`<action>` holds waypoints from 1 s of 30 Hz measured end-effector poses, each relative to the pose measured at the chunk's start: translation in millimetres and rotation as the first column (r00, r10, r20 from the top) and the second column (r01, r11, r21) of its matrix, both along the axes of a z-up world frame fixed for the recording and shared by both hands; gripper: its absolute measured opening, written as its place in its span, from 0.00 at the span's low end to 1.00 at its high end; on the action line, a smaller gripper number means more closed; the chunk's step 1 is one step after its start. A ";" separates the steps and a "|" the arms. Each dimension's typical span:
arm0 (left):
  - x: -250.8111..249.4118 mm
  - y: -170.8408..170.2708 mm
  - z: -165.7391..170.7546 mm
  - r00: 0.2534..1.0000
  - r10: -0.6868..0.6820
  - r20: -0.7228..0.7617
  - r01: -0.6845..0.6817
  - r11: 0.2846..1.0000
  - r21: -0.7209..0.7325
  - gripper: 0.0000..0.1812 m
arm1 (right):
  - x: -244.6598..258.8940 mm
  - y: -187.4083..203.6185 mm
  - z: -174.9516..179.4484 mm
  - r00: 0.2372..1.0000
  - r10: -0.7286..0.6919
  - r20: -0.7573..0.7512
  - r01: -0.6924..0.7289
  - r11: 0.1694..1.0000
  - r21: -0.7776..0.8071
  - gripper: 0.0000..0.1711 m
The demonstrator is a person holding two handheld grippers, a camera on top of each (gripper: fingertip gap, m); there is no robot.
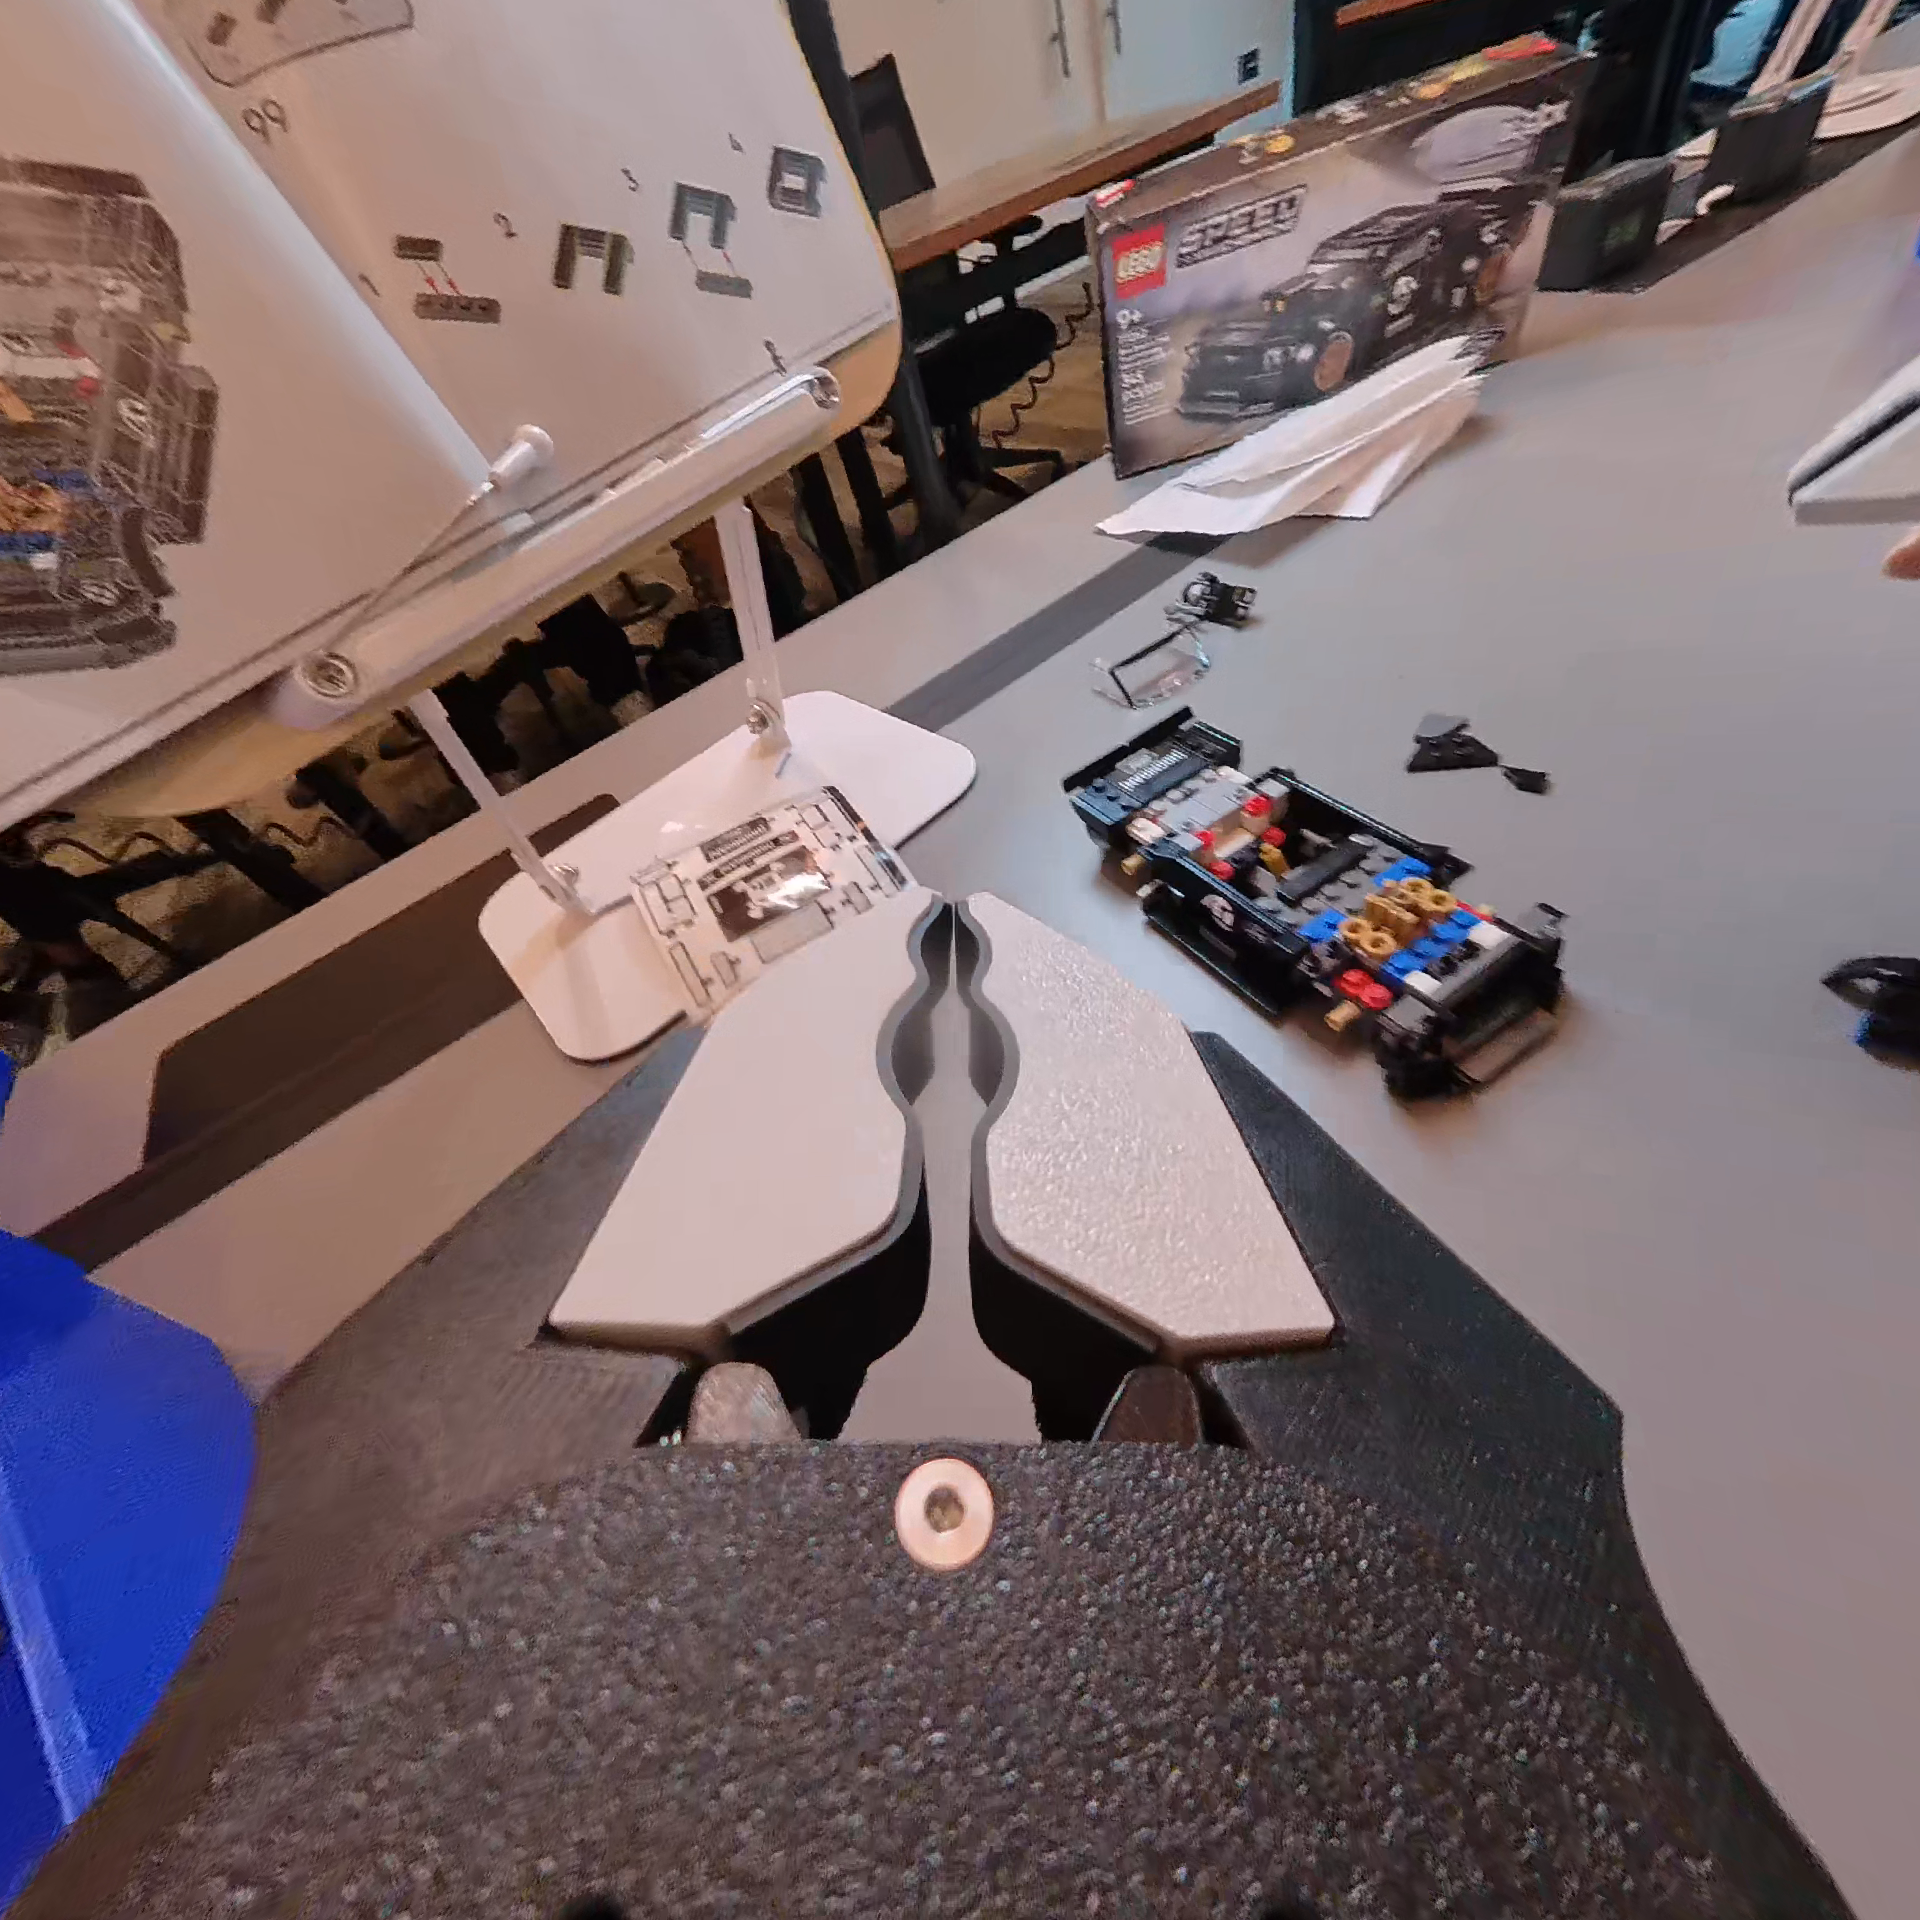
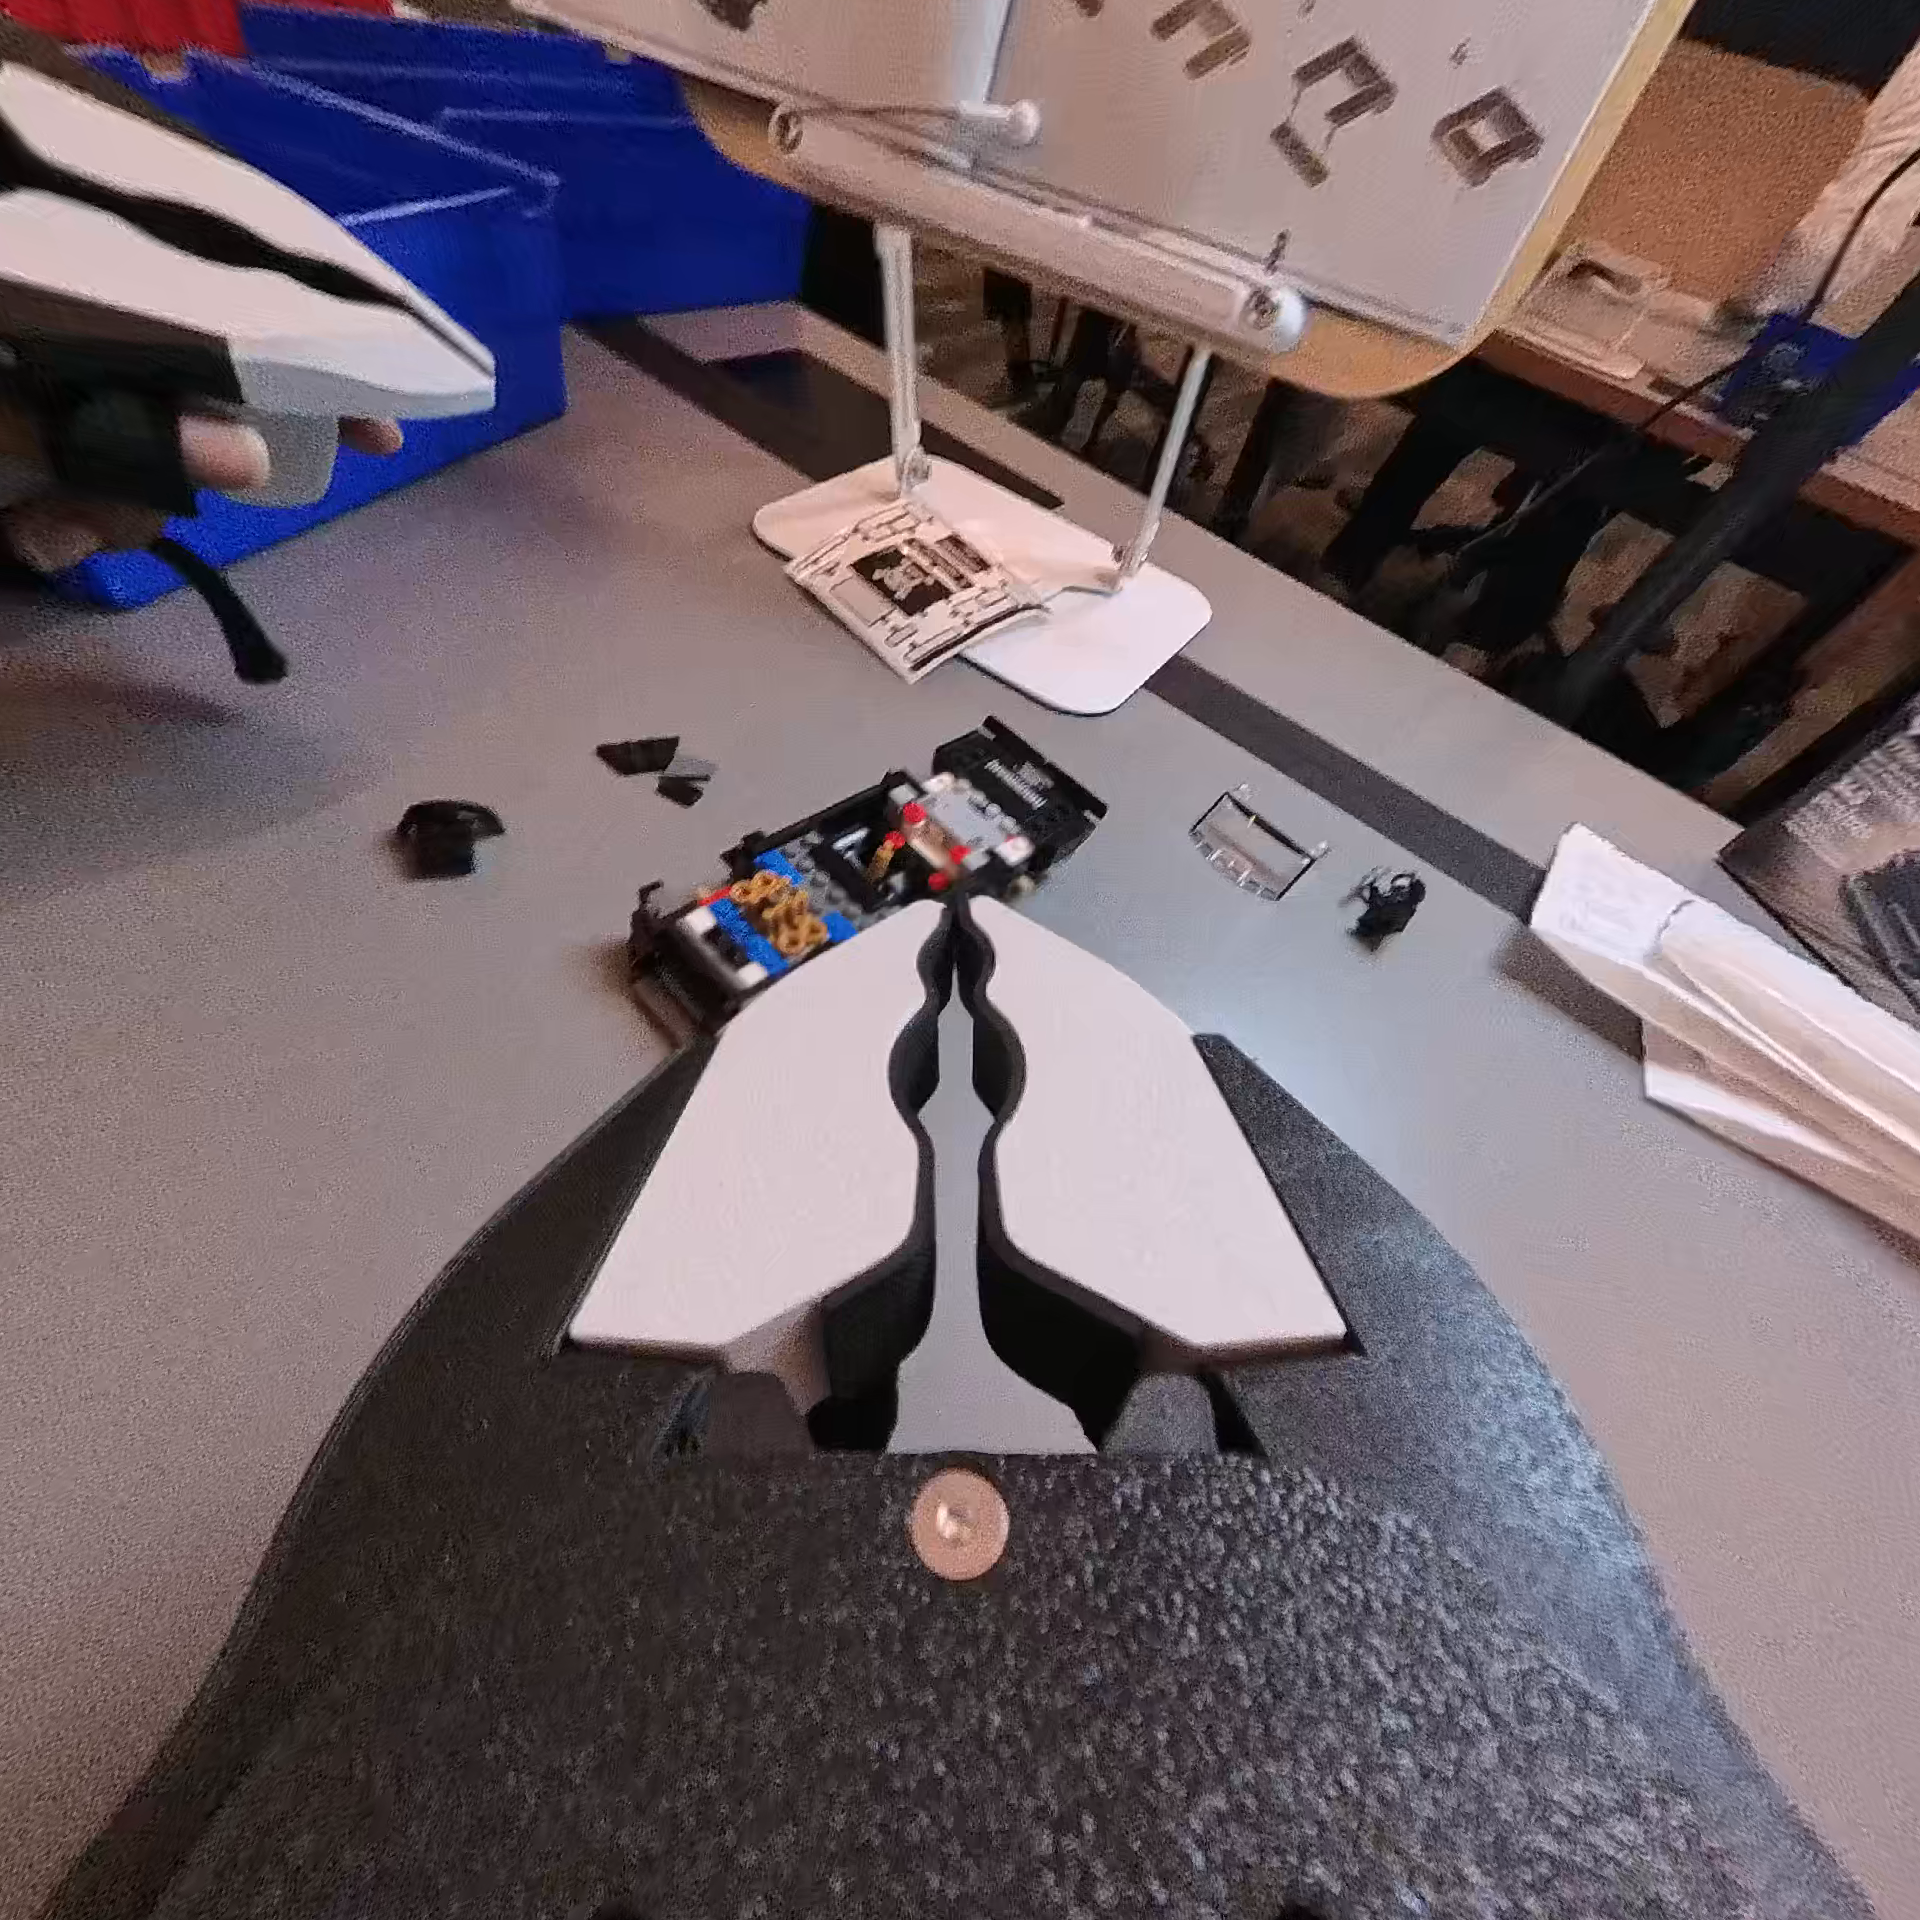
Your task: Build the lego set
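Both the left gripper [image 1: 952, 906] and right gripper [image 2: 954, 908] have fingers pressed together, empty, above the tabletop [image 1: 1558, 1247]; the car [image 2: 862, 873] lies mid-frame.

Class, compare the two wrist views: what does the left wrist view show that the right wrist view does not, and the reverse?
Only the left wrist view shows the set's box front, standing upright. Only the right wrist view shows the blue bins and a hand holding the left gripper. Both show the half-built car, the clear windscreen piece, the sticker sheet on the stand's base, and shut, empty grippers.
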State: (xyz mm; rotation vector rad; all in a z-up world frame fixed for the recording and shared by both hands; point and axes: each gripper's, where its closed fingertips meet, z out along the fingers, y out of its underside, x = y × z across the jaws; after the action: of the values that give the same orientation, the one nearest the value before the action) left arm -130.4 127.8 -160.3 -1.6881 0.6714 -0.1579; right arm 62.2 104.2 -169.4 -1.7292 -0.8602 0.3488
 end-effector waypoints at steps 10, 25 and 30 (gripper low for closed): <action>1.5 -55.4 -43.9 0.984 -0.038 -0.176 0.022 0.996 -0.091 0.06 | 11.7 -75.1 -82.1 0.952 0.176 0.252 -0.125 0.971 -0.204 0.12; 8.5 -69.4 -78.4 0.975 -0.130 -0.181 0.081 0.964 -0.254 0.29 | 0.0 -75.5 -98.9 0.712 0.551 0.435 -0.462 0.834 -0.300 0.22; 7.6 -66.9 -73.1 0.979 -0.119 -0.163 0.081 0.972 -0.218 0.25 | -5.0 -71.7 -104.5 0.574 0.711 0.406 -0.580 0.703 -0.411 0.24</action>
State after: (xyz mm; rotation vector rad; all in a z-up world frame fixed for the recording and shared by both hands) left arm -122.8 60.9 -233.4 -1.8871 0.8986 -0.1579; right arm 57.1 32.5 -273.8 -1.6815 -1.9830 0.4684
